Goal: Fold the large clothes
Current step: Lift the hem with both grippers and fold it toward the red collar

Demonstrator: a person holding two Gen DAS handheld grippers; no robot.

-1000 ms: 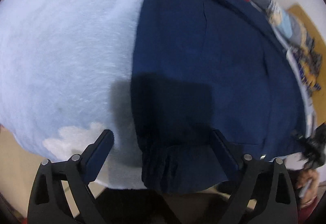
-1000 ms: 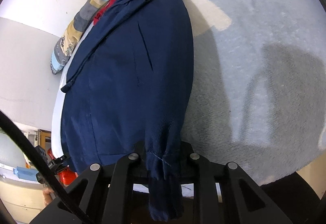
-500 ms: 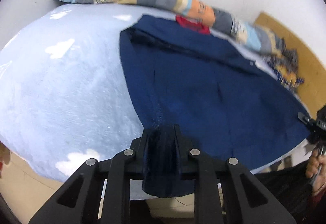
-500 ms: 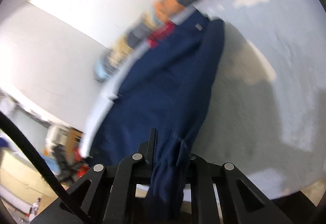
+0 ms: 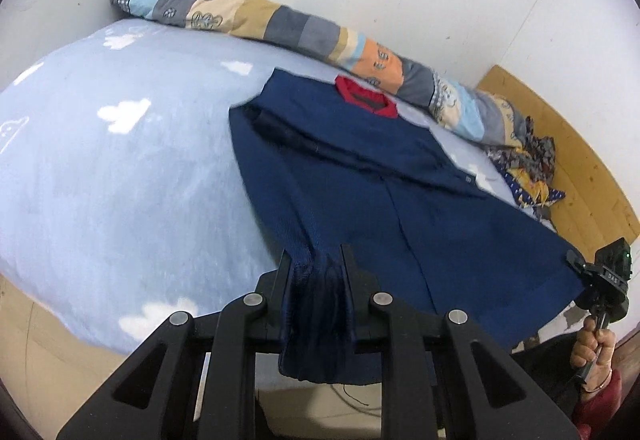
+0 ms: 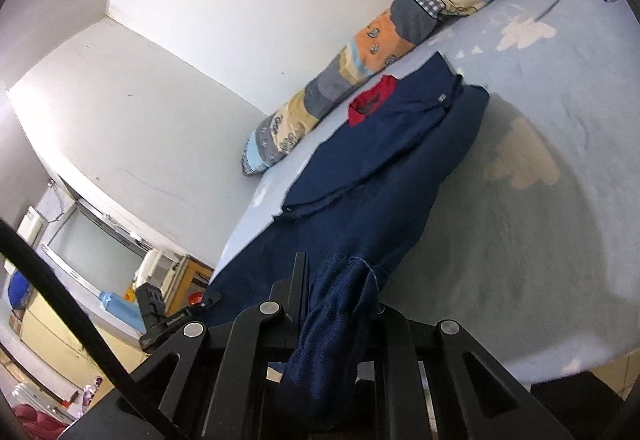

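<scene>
Both hand-held grippers, left [image 5: 316,272] and right [image 6: 340,288], pinch the jacket's [image 5: 400,180] hem off the bed [image 5: 120,180]; next, probably, carry it toward the collar.

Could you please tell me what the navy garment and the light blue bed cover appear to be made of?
Navy garment: probably woven twill or corduroy, matte; fine ribbing shows where it is pinched. Light blue bed cover: likely plush fleece, with a soft, fuzzy nap.

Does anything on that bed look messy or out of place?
Mostly tidy. The navy jacket lies flat on the blue cloud blanket, both bottom corners gripped. Only the crumpled patterned cloth heaped beside the wooden headboard looks untidy.
</scene>
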